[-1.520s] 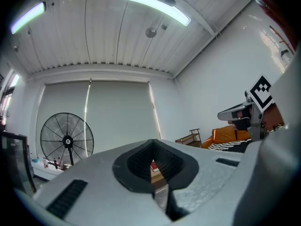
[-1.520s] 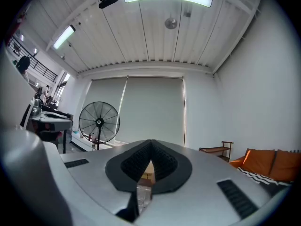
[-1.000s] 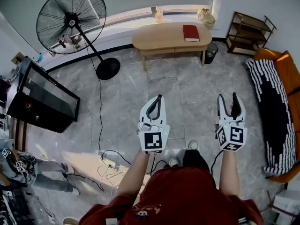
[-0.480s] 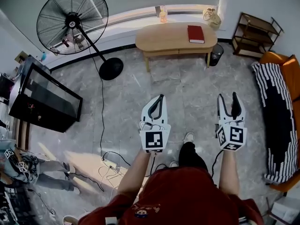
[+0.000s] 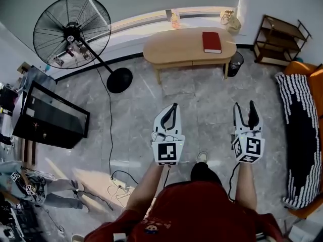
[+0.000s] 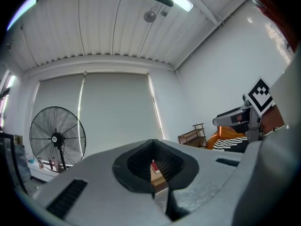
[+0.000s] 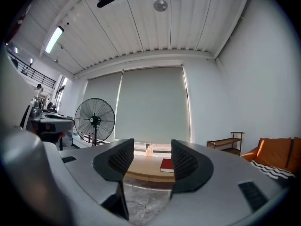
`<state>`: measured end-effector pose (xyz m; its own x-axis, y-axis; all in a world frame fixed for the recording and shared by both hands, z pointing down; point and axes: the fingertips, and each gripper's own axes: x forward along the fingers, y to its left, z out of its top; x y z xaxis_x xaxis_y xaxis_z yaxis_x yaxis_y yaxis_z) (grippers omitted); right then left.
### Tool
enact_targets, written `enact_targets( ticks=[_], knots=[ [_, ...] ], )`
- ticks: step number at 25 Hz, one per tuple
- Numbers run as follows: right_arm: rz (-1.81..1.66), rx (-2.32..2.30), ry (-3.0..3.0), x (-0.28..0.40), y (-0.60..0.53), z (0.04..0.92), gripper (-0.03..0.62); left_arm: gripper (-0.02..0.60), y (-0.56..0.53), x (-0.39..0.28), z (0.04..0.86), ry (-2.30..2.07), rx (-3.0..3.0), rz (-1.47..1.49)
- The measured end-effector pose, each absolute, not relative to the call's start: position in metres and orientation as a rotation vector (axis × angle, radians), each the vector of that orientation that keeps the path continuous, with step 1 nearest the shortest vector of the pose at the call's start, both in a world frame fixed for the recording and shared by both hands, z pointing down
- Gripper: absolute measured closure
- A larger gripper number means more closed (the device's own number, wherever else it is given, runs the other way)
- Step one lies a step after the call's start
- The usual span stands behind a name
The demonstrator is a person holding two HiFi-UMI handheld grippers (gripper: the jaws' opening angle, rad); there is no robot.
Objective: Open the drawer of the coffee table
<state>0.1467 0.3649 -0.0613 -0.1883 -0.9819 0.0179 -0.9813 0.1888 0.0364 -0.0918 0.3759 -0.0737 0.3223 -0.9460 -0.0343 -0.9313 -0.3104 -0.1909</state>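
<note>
a pale, bright room with a grey stone-patterned floor (image 5: 151, 95) lies steeply below the head view, and the coffee table (image 5: 181, 47) stands at its far side against the low window wall, well apart from both tools. a red book (image 5: 211, 42) lies on the right end of its oval wooden top, and a small bottle (image 5: 174, 18) stands on the ledge just behind it. its drawer cannot be told apart from the wooden band (image 5: 189, 63) under the top; no handle or seam is clear at this range. the left gripper (image 5: 173, 107) is clenched on nothing, tips meeting; in its own view only a narrow slit stays between the pads, showing a sliver of book and table. the right gripper (image 5: 245, 106) is released, its jaws standing wide with the distant table and book framed between them and nothing touching the pads. both point level toward the table, side by side, held out ahead of a red shirt (image 5: 197, 210) that hides most of the person's legs but for one shoe (image 5: 202, 158). a standing fan (image 5: 70, 32) is at the left, a dark glass-fronted cabinet (image 5: 50, 117) below it. at the right a shelf unit (image 5: 280, 34) and an orange sofa (image 5: 315, 84) with a striped throw (image 5: 298, 130) are cut by the frame edge. the lower left corner is too blurred to sort out.
</note>
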Motion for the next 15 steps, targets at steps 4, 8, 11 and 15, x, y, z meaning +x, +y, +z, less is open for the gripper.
enact_targets(
  ticks=[4,8,11,15],
  knots=[
    [-0.005,1.967,-2.400,0.158,0.318,-0.057,0.365,0.575,0.331,-0.077,-0.073,1.729,-2.411,-0.124],
    [0.021,1.959,-2.406,0.175,0.275,-0.050,0.365,0.575,0.287,-0.061,-0.068,1.742,-2.410,-0.142],
    [0.039,1.956,-2.402,0.187,0.247,-0.044,0.365,0.575,0.259,-0.049,-0.063,1.743,-2.414,-0.157],
    [0.050,1.949,-2.403,0.202,0.213,-0.041,0.365,0.575,0.223,-0.034,-0.060,1.755,-2.422,-0.155]
  ],
)
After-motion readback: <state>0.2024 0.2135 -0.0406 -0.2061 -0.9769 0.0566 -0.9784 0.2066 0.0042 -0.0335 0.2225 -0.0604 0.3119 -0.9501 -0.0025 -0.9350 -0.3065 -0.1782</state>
